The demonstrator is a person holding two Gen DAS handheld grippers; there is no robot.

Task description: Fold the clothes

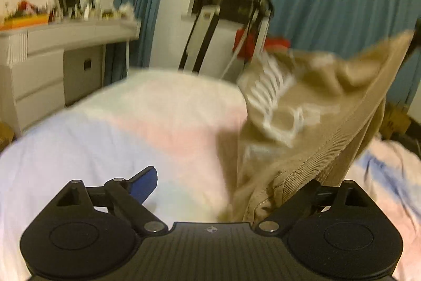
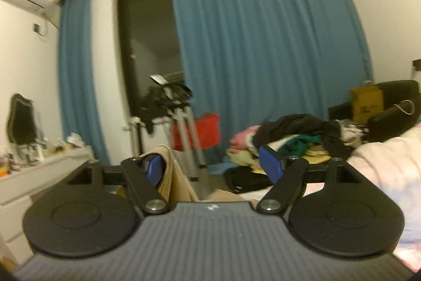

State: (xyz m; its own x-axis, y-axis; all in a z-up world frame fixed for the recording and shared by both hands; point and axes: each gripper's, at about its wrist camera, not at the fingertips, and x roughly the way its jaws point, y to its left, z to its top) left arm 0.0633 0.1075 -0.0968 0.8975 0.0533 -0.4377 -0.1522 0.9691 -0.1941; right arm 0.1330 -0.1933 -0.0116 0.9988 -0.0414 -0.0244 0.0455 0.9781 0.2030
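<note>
Covering bed (image 1: 126,123): pastel sheet | blue curtains (image 2: 263,44) | both jaws open, tan garment (image 1: 302,128) draped

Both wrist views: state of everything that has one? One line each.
Left gripper: jaws wide, tan fabric draped over one finger, not pinched.
Right gripper: jaws wide, tan fabric against one pad only.
Tan sweatshirt: unfolded, bunched, partly raised above the bed.
Bed: sheet spread flat.
Clothes pile: heaped, unfolded.
Curtain: drawn.

Tan garment (image 1: 302,123) with white print and ribbed hem, bunched, hanging raised above the pastel bed (image 1: 131,123).
</note>
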